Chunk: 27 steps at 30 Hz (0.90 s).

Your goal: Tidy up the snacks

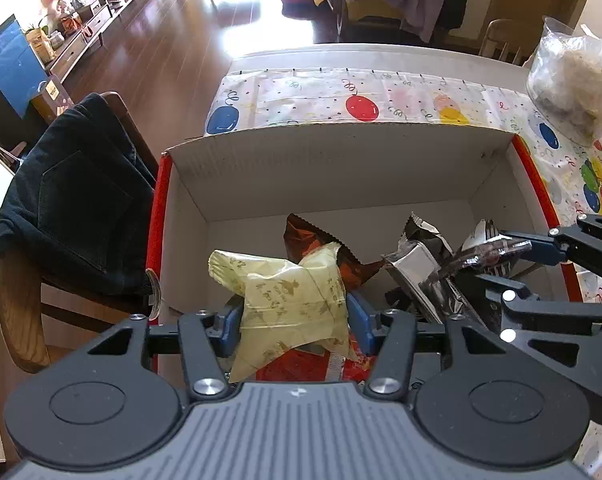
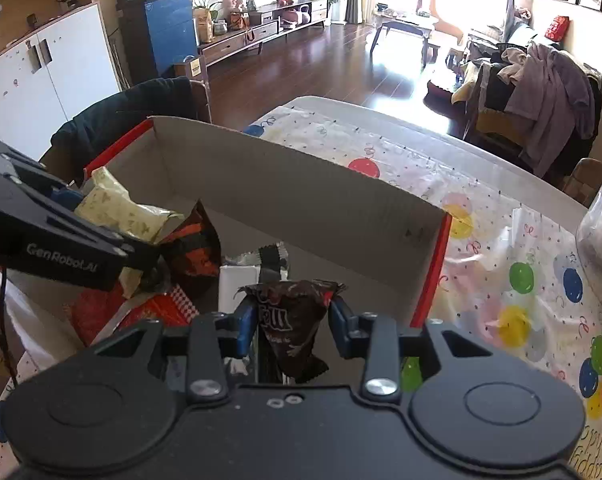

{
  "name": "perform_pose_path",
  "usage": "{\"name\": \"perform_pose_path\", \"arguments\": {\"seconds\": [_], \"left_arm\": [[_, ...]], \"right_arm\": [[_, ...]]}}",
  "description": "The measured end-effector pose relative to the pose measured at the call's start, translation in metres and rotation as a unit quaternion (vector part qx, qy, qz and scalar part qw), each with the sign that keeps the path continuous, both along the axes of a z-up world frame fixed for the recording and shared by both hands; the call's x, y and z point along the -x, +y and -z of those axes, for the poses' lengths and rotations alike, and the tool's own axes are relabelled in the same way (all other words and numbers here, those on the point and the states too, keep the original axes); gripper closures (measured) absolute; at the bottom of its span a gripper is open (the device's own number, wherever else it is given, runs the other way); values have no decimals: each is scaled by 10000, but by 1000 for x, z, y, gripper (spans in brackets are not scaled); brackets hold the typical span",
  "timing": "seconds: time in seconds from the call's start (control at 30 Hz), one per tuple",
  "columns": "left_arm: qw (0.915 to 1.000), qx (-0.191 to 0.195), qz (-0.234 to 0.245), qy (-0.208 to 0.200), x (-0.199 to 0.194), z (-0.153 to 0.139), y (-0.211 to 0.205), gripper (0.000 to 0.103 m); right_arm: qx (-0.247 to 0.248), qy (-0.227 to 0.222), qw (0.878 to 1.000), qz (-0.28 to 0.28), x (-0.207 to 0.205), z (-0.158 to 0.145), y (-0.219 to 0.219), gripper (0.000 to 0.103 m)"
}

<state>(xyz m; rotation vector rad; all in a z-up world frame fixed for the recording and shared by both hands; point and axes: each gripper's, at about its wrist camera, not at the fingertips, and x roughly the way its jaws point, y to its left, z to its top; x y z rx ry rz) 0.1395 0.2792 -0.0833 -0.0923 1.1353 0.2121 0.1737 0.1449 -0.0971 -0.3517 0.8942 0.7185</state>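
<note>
My left gripper [image 1: 295, 314] is shut on a pale yellow snack packet [image 1: 289, 300] and holds it over the near left part of a white cardboard box with red outer sides [image 1: 341, 168]. The packet also shows in the right wrist view [image 2: 121, 208]. My right gripper [image 2: 293, 316] is shut on a dark brown M&M's packet [image 2: 293, 320], held over the box's near right part; it shows in the left wrist view [image 1: 489, 252]. In the box lie a red-brown packet [image 1: 313, 240], a silver-black packet [image 1: 417, 264] and red wrappers [image 2: 157, 312].
The box stands on a table with a balloon-print cloth [image 1: 341, 92]. A clear plastic bag [image 1: 577, 80] sits at the table's far right. A wooden chair draped with a black garment [image 1: 73, 208] stands left of the box.
</note>
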Motion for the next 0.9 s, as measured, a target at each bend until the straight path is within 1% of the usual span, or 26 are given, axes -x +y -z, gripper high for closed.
{"name": "perform_pose_path", "arguments": {"seconds": [0.03,0.17,0.23,0.4,0.57,0.63,0.67,0.7,0.73,0.8,0.9], "left_arm": [[10000,-15,11,-4,0,0,-1,49],[9999,-31,-13,-115,5,-4,-2,43],[9998,-38,-12,-195,9,-7,-3,42],[9994,40,-1,-353,21,-15,-5,35],[9984,29,46,-562,31,-27,-11,34],[9978,52,65,-657,36,-32,-14,32],[9974,64,72,-709,38,-35,-16,29],[9971,77,83,-758,40,-38,-17,28],[9966,91,106,-811,43,-41,-19,27],[9959,96,136,-894,49,-46,-22,27],[9945,58,197,-1026,57,-53,-27,26]], "right_arm": [[-12,16,10000,1,1,-1,-1,66],[-148,62,9999,13,5,-8,-7,66],[-242,90,9997,3,7,-13,-10,66],[-379,83,9992,-35,17,-26,-15,65],[-565,97,9983,-84,26,-39,-22,63],[-633,40,9979,-107,30,-45,-25,60],[-653,12,9978,-117,32,-47,-27,59],[-672,-28,9977,-110,35,-50,-28,56],[-719,-65,9973,-101,37,-53,-31,51],[-800,-121,9967,-81,40,-59,-35,44],[-877,-169,9960,-42,44,-65,-42,42]]}}
